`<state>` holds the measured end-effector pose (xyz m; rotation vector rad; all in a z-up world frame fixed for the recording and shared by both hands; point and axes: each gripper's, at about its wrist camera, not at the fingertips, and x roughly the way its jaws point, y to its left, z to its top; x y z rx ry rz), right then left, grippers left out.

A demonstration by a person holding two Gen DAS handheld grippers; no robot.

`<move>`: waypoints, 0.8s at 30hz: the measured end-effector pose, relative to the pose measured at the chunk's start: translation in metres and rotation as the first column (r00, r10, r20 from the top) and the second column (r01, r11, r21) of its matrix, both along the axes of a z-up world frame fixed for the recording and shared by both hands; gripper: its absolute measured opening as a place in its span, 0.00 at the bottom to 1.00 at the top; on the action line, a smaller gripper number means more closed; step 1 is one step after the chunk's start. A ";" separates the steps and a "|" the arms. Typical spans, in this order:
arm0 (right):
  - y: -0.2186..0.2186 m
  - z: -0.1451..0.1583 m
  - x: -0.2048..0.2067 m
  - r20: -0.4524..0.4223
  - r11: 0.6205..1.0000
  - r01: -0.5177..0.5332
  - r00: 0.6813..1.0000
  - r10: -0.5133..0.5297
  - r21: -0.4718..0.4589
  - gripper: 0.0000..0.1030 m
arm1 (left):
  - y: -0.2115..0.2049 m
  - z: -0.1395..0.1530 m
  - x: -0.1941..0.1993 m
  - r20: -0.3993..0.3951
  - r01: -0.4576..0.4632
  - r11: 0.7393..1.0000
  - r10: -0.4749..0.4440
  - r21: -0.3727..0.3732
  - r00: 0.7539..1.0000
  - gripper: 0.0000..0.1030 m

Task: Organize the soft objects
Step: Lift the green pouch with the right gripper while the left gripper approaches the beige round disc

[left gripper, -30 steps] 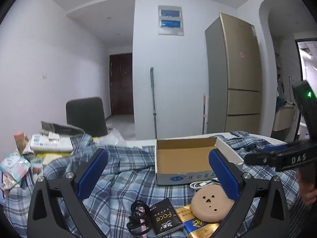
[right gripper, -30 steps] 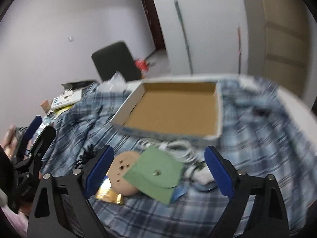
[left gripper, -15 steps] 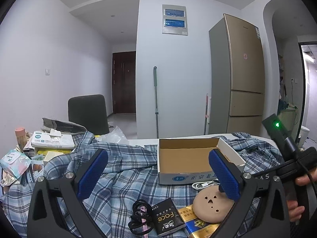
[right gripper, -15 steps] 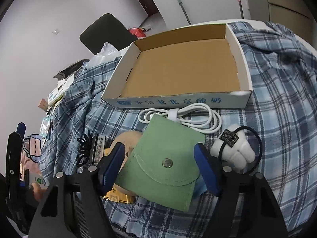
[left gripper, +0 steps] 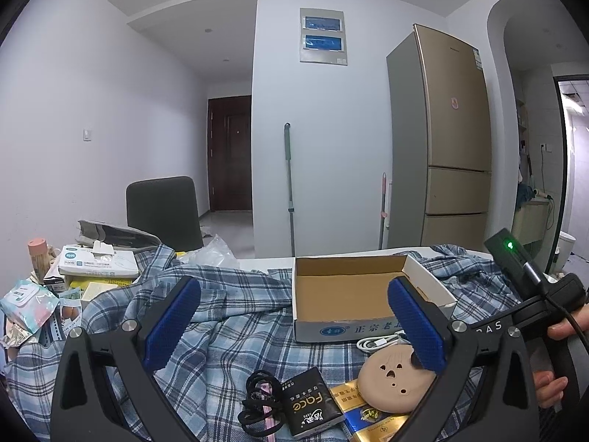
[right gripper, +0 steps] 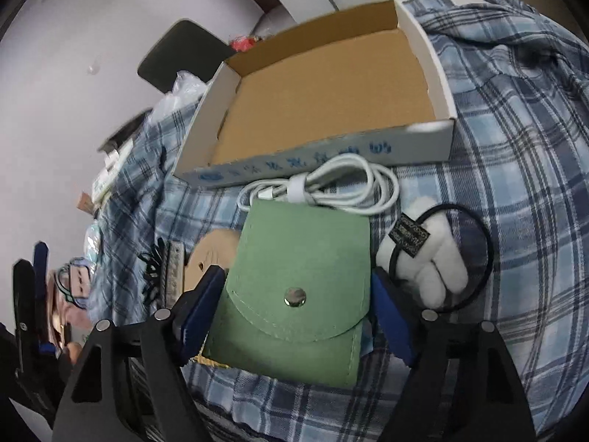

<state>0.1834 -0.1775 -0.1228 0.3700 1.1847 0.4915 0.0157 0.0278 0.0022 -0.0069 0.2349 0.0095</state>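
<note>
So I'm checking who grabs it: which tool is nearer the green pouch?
Right. The right tool straddles the green pouch, a finger on either side; the left tool hovers farther off, empty.

A table (left gripper: 265, 263), white where its far edge shows, is draped in a rumpled blue plaid cloth (left gripper: 228, 335). On the cloth sit an open, empty cardboard box (right gripper: 324, 84), a coiled white cable (right gripper: 331, 188) just in front of it, a green snap pouch (right gripper: 302, 287), a white plush piece with a black hair tie (right gripper: 434, 258), a tan round disc (left gripper: 395, 379), a black tissue pack (left gripper: 311, 410), gold packets (left gripper: 368, 418) and black hair ties (left gripper: 257, 407). At the left end lie tissue boxes (left gripper: 97, 265) and wipes (left gripper: 27, 304).
</note>
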 end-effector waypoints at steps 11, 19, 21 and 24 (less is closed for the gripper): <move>-0.014 0.047 -0.029 0.230 0.986 -0.019 0.971 0.057 -0.165 0.71 | -0.004 0.001 0.000 0.001 0.008 1.000 -0.008 0.009 1.000 1.00; -0.021 0.028 -0.031 0.277 0.907 -0.022 0.949 0.152 -0.422 0.72 | -0.008 0.001 -0.001 0.000 0.015 1.000 -0.015 0.024 1.000 1.00; -0.020 0.019 -0.028 0.246 0.907 -0.041 0.956 0.158 -0.420 0.72 | -0.008 0.001 0.000 -0.001 0.014 1.000 -0.014 0.023 1.000 1.00; -0.022 0.013 -0.024 0.239 0.913 -0.018 0.963 0.125 -0.407 0.74 | -0.009 -0.001 0.000 -0.006 0.017 1.000 -0.016 0.026 1.000 1.00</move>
